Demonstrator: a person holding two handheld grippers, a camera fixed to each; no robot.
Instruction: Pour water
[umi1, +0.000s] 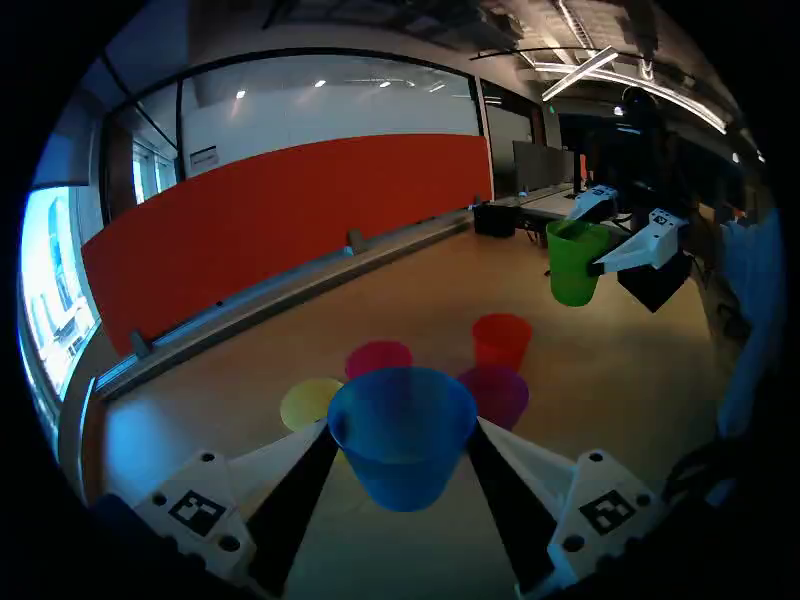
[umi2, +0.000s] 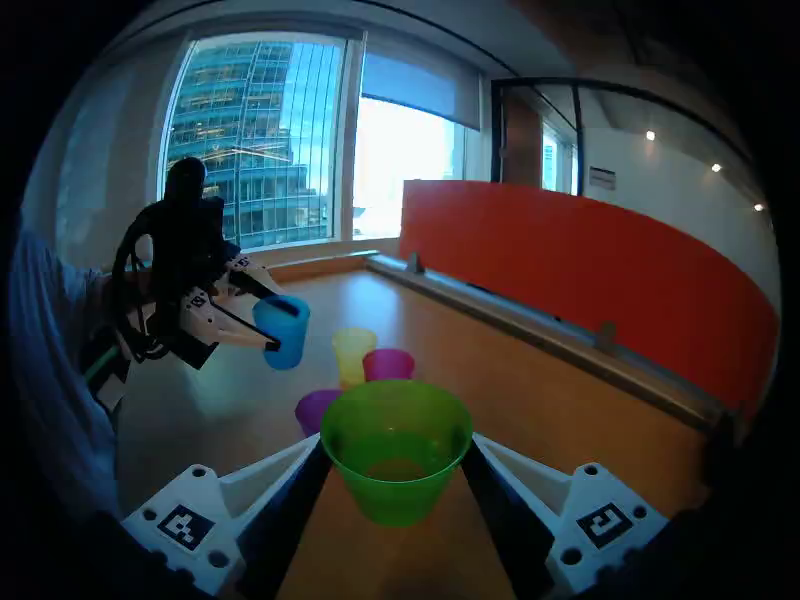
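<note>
I clench left gripper (umi1: 401, 443) on blue cup (umi1: 403, 475), upright, over table (umi1: 610, 380). I clench right gripper (umi2: 396, 450) on green cup (umi2: 396, 495), upright, well apart. Yellow cup (umi1: 306, 403), pink cup (umi1: 378, 356), red cup (umi1: 501, 341), purple cup (umi1: 500, 393) stand close together on table. Water: cannot tell.

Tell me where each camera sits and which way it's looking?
Left gripper view: rides on the left gripper, which holds the blue cup; faces across the table toward the red wall; its own two fingers show.
Right gripper view: rides on the right gripper, holding the green cup; faces the windows; its fingers and the person's pale clothing show.
Shared: both grippers, both held cups, the loose cups on the table.
</note>
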